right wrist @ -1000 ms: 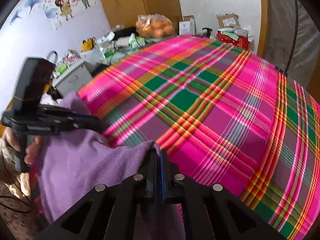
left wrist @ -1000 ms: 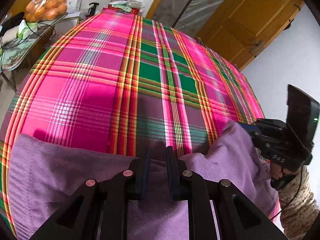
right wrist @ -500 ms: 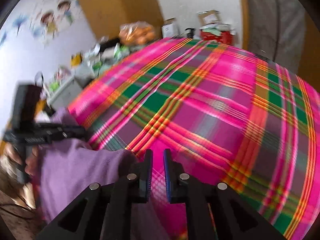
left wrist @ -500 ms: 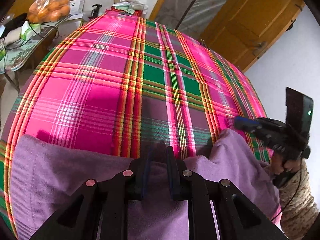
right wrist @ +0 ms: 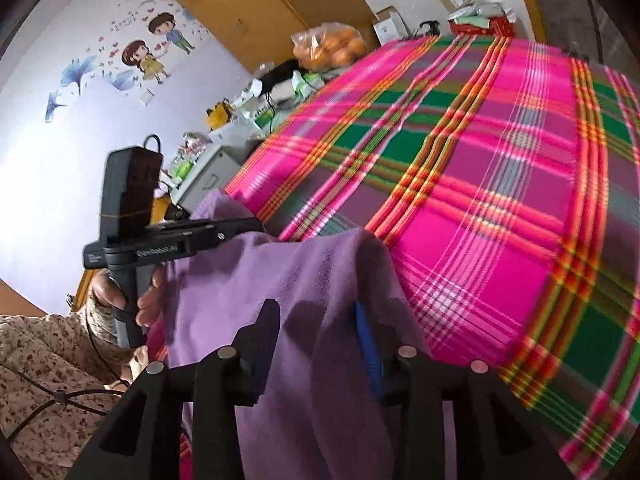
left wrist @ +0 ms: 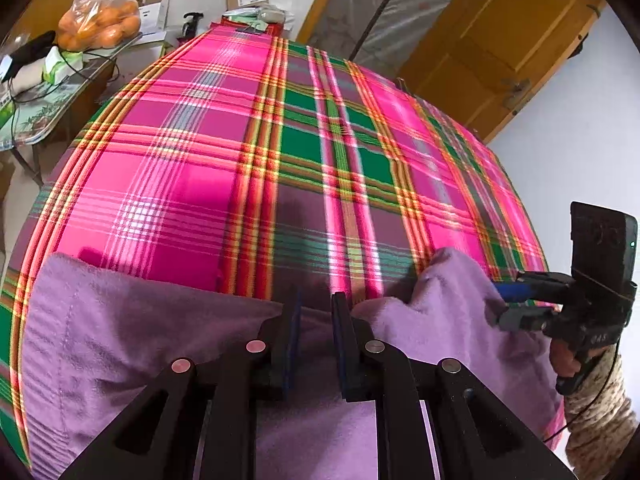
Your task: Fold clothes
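Left wrist: left claw (left wrist: 314,334) parted over purple garment (left wrist: 120,340); right claw (right wrist: 316,344) spread, garment hem hidden beneath.

Black tongs (left wrist: 314,312) — blue pads, floral sleeve (right wrist: 44,364).

A lived-in room of a home, most likely a bedroom

A broad surface is covered by a pink and green plaid cloth (left wrist: 248,168). Cartoon wall stickers (right wrist: 152,52) are seen on a pale wall, wooden doors (left wrist: 500,48) behind. A side table (left wrist: 44,116) is crowded with a bag of oranges (left wrist: 100,20), small boxes (left wrist: 154,14) and household clutter.
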A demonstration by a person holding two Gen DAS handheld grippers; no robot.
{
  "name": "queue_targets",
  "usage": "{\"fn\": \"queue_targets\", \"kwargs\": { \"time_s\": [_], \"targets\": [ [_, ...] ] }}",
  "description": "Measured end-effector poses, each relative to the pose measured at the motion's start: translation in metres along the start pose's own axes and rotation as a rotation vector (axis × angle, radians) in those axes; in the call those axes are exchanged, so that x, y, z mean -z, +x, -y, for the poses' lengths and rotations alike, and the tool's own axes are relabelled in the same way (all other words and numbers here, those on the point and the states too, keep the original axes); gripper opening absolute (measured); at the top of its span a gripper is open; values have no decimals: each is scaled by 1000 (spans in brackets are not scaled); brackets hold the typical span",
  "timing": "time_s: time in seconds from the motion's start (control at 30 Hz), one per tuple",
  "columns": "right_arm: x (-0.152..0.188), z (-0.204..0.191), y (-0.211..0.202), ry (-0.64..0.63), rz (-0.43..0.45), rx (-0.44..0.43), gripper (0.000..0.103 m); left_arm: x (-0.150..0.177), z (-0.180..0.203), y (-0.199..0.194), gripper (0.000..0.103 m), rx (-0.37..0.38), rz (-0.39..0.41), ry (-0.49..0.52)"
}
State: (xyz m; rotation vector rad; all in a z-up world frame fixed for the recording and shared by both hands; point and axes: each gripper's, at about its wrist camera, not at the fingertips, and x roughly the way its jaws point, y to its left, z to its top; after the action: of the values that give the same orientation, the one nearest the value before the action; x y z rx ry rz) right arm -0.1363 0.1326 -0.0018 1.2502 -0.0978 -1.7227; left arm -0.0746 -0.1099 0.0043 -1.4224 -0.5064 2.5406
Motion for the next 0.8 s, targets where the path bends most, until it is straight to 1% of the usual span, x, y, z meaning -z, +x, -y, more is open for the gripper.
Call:
{"fn": "queue_targets", "kwargs": {
  "time_s": [0.1,0.17,0.2,0.23,0.27,0.3,0.43,0.53,0.63,0.73,0.8],
  "targets": [
    [-5,9,13,48,-31,-32,39,-3,-2,1,16,-7,5,2],
    [-7,18,15,102,-20,-83,39,-4,-2,2,16,-22,12,14],
    [-9,21,15,126,-11,-100,37,-5,-3,3,16,-22,14,16],
    [-11,24,15,146,1,-114,31,-5,-3,4,16,-20,16,17],
    [-12,25,14,154,12,-106,12,-6,-4,5,16,-18,17,17],
    [-14,27,13,162,23,-97,5,-7,-5,5,16,-14,19,14],
    [-22,23,0,134,66,-47,4,-8,-7,6,16,0,25,13],
    [-32,22,3,90,37,-22,5,-8,-7,7,16,1,32,14],
    [-30,27,21,104,-32,29,7,-8,-6,7,16,1,35,17],
    [-27,32,18,109,-6,14,6,-7,-6,7,16,4,38,14],
    [-26,33,14,100,9,55,7,-7,-5,7,16,-2,36,16]
  ]
}}
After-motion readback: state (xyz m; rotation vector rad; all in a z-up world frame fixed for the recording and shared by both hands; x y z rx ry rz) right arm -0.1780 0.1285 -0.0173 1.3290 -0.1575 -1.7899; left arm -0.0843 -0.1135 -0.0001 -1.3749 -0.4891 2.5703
